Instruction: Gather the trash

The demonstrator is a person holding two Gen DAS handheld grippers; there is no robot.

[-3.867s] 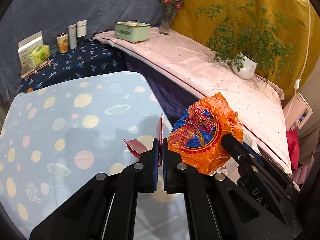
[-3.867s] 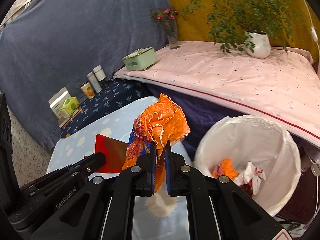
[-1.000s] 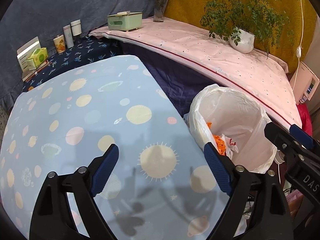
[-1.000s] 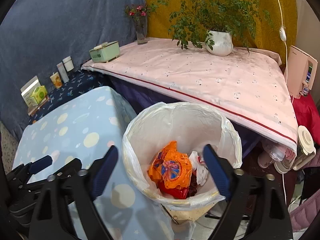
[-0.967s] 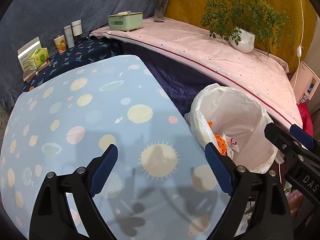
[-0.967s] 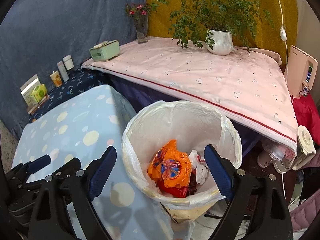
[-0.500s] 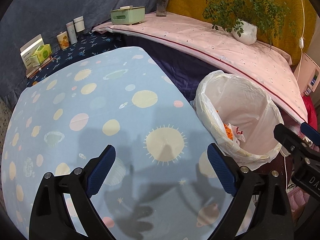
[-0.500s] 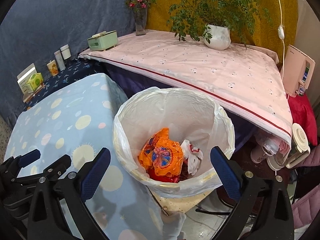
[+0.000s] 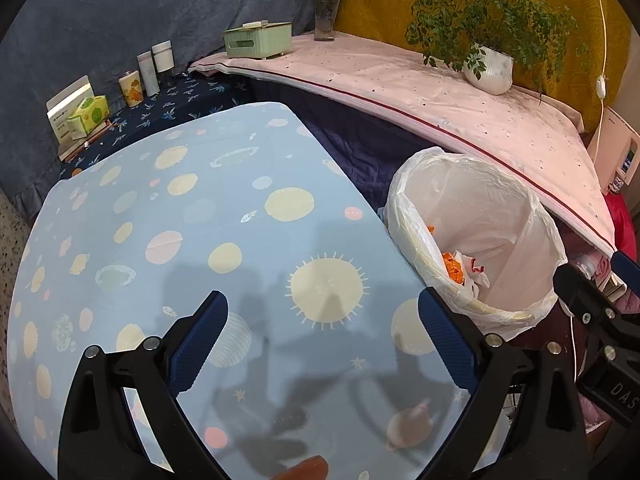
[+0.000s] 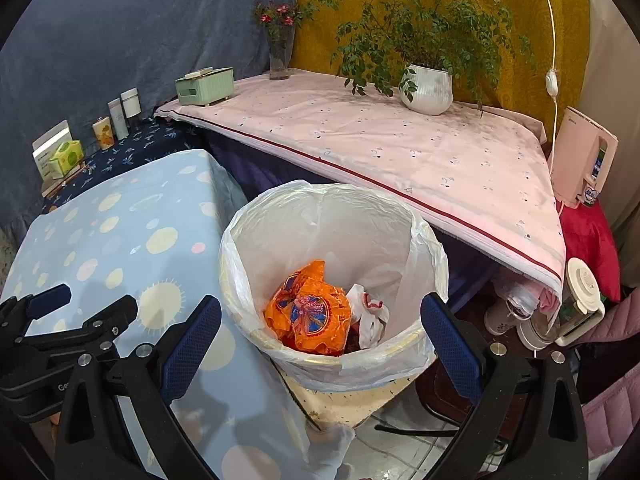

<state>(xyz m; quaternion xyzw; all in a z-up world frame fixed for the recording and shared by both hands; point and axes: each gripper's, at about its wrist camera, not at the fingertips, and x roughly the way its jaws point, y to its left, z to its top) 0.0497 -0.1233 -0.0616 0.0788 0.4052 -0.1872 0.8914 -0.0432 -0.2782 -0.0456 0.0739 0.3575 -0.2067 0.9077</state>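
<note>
A trash bin lined with a white bag stands beside the blue patterned table; it also shows in the left wrist view. Inside lie a crumpled orange wrapper, a bit of red trash under it and a white wrapper. My right gripper is open and empty above the bin. My left gripper is open and empty above the table, left of the bin. The orange wrapper peeks over the bin rim in the left wrist view.
A pink-covered bench behind the bin carries a potted plant, a green box and a flower vase. Small containers and a tissue box stand on a dark blue cloth. Bottles sit on the floor at right.
Both grippers held trash 3.9 s ago; both are now open and the orange wrapper and red piece lie in the bin. Both grippers have pulled back slightly in the last second.
</note>
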